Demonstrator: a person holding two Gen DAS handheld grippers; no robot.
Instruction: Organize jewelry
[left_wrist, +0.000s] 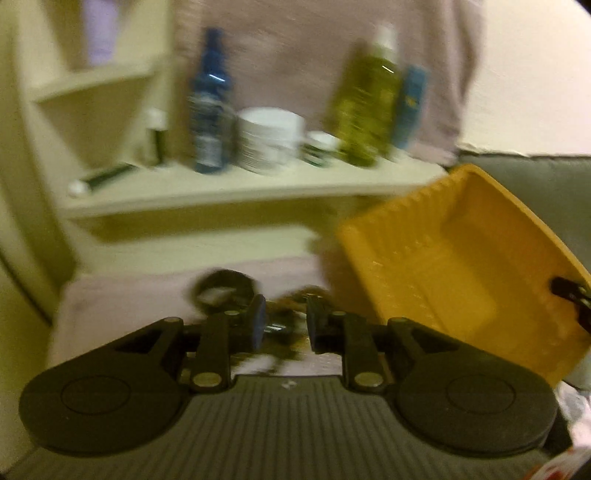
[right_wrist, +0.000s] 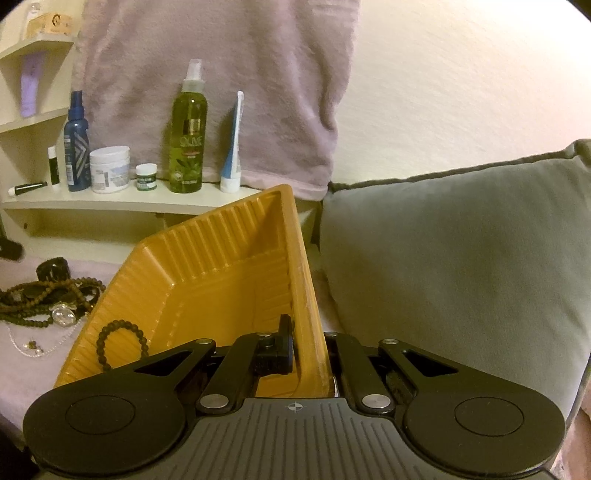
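Observation:
My right gripper (right_wrist: 308, 350) is shut on the side wall of a yellow ribbed tray (right_wrist: 207, 266) and holds it tilted over the pale pink cloth. One finger is inside the wall; the other is hidden behind it. A dark beaded bracelet (right_wrist: 122, 343) lies in the tray's low corner. Left of the tray is a tangle of brown bead strands (right_wrist: 44, 295) with a watch (right_wrist: 62, 314), a black band (right_wrist: 53, 270) and a thin silver chain (right_wrist: 37, 349). In the blurred left wrist view my left gripper (left_wrist: 286, 325) hangs open just over that pile (left_wrist: 284, 306), tray (left_wrist: 454, 266) at right.
A cream shelf (right_wrist: 122, 203) behind carries a blue spray bottle (right_wrist: 76, 147), a white jar (right_wrist: 109, 168), a green olive spray bottle (right_wrist: 187, 136) and a tube (right_wrist: 232, 147). A pink towel (right_wrist: 221, 74) hangs on the wall. A grey cushion (right_wrist: 450, 258) stands right of the tray.

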